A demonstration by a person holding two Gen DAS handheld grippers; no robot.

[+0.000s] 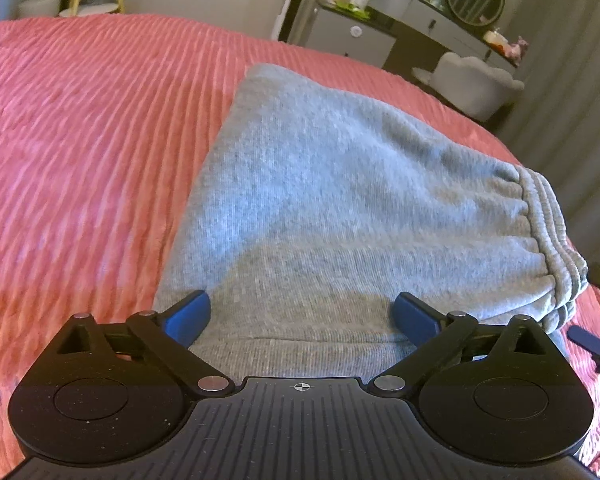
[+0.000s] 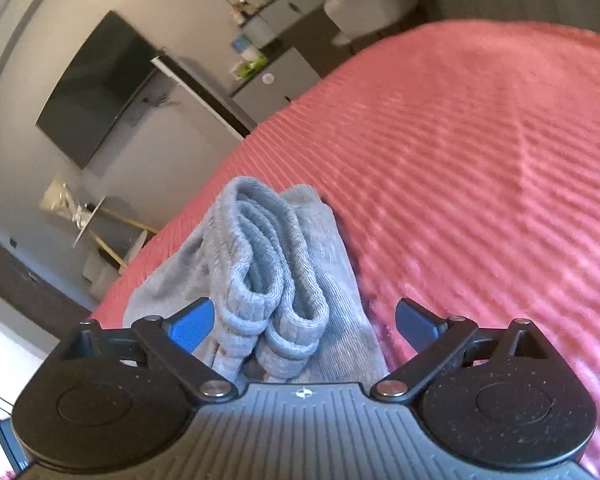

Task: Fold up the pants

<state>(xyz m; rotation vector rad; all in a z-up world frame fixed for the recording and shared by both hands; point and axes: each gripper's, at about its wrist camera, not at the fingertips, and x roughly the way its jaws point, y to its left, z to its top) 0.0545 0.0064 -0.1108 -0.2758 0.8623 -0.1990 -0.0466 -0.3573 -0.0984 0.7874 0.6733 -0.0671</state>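
Jaws of the left gripper (image 1: pixel 302 314) and right gripper (image 2: pixel 304 320) stood released, wide apart over folded pants (image 1: pixel 340 200) on the bed (image 1: pixel 80 140), lower centre of each frame.

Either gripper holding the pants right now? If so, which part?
Neither. Left gripper and right gripper both stand open over the folded grey pants, pads clear of fabric.

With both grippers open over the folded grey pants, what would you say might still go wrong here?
1. The bulky waistband end stands in thick loops, so the fold may spring open.
2. The pants lie close to the edge of the pink bedspread and might slide off if nudged.
3. The open right gripper could snag the waistband.
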